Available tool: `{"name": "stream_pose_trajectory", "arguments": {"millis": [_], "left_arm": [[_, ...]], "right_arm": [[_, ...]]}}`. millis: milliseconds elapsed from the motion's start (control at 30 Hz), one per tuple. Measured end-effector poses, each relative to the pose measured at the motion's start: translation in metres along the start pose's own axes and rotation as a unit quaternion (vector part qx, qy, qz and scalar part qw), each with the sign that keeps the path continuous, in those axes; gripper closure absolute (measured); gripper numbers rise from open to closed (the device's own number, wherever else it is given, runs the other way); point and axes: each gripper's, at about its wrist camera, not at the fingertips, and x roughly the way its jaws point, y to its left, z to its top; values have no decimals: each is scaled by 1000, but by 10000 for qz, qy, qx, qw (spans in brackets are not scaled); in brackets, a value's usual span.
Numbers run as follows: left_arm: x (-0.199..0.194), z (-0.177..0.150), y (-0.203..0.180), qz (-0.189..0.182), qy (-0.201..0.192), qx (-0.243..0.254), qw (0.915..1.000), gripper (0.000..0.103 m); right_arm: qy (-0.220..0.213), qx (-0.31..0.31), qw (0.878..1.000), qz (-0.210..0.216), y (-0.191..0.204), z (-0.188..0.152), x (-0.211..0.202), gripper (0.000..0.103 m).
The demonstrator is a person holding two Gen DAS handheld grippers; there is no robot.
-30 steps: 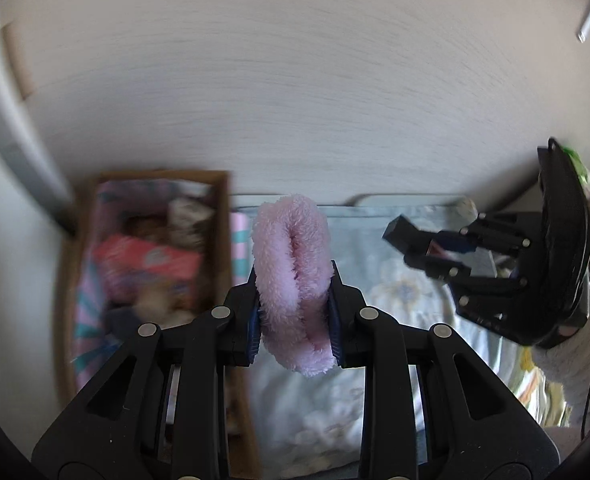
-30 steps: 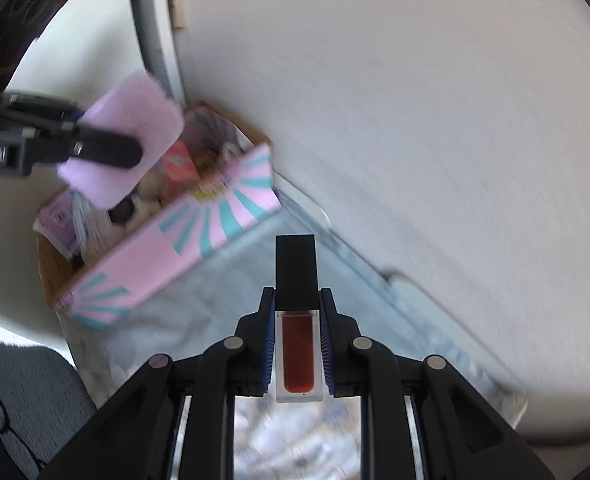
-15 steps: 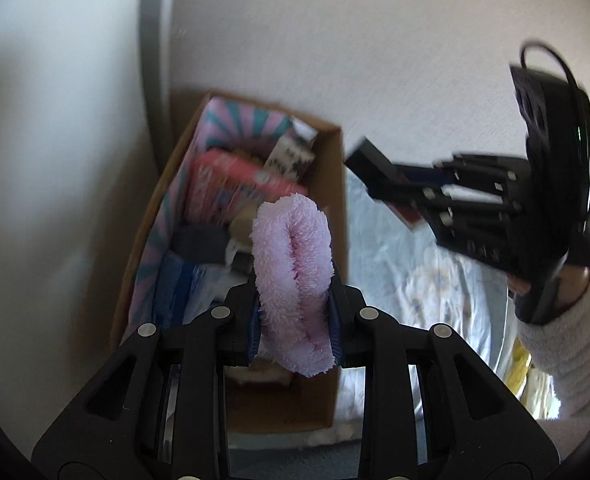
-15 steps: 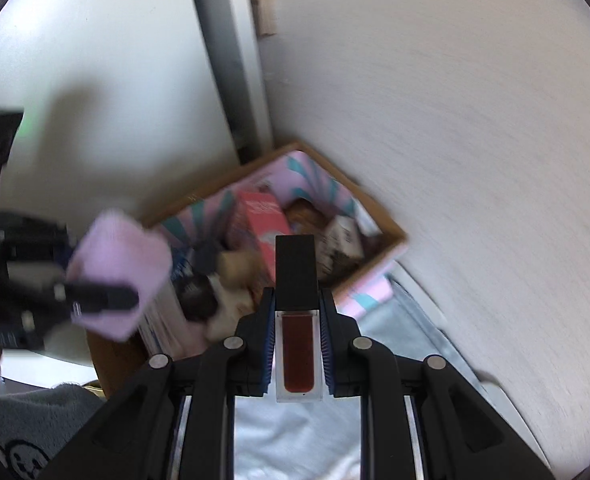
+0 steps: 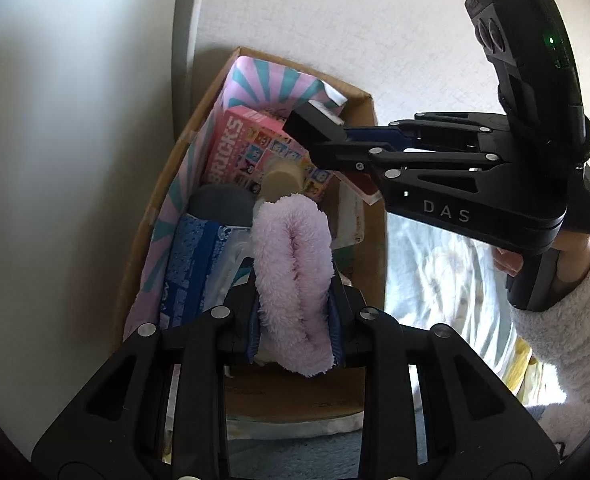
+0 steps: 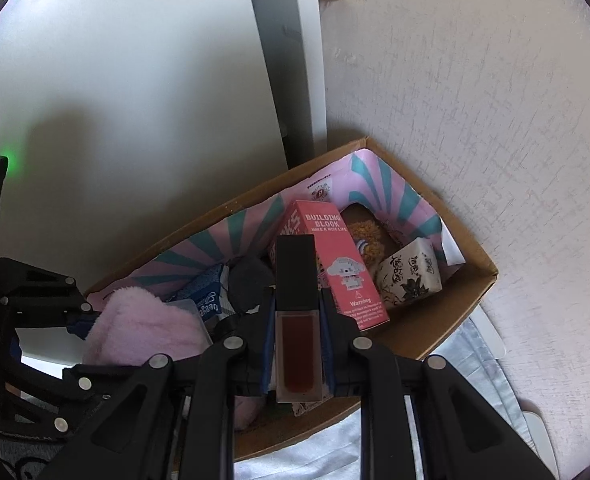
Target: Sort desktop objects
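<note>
My left gripper (image 5: 295, 316) is shut on a fluffy pink cloth (image 5: 293, 276) and holds it above the near half of a cardboard box (image 5: 369, 104). The cloth also shows in the right wrist view (image 6: 143, 328). My right gripper (image 6: 297, 328) is shut on a dark red lip gloss tube with a black cap (image 6: 295, 320) and hovers over the same box (image 6: 475, 296). In the left wrist view the right gripper (image 5: 327, 140) reaches in from the right, over the box's far half.
The box holds a pink building-block carton (image 6: 335, 264), a blue packet (image 5: 191, 264), a white snack pack (image 6: 409, 276), a grey round object (image 5: 221, 204) and a pink-and-teal striped bag (image 5: 267, 84). A wall stands behind it. A pale blue cloth (image 5: 435, 272) lies to the right.
Both grippers have moved left from over the pale blue cloth to over the box and come lower and closer to it. Each still holds its object.
</note>
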Motion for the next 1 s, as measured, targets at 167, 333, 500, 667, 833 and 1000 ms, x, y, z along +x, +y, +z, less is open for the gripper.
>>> {"name": "stream_pose_trajectory", "arguments": {"millis": [167,333,500,667,833,1000], "left_arm": [[6,0,4,5,-1,18,10000,76],[4,4,2,352,-112,14,9993,3],[4,5,2,324,-258,-21,9991,0],[10,5,4,389,-243,-58,9989,0],[5,8,2,356,-272,-79,9990,0],[0,3,0,298,-246,-40,9992,0]], "right_arm": [[29,177,9998,6,-9,1,2,84],[-178,423,9989,-116,-18,2,-6,23],[-371,615,9969,-322,-27,0,-19,23],[-409,760,9958,-316,-31,-5,-21,17],[-493,833,9948,-313,-30,-10,-26,7],[-523,879,9939,-411,-29,-15,-36,7]]}}
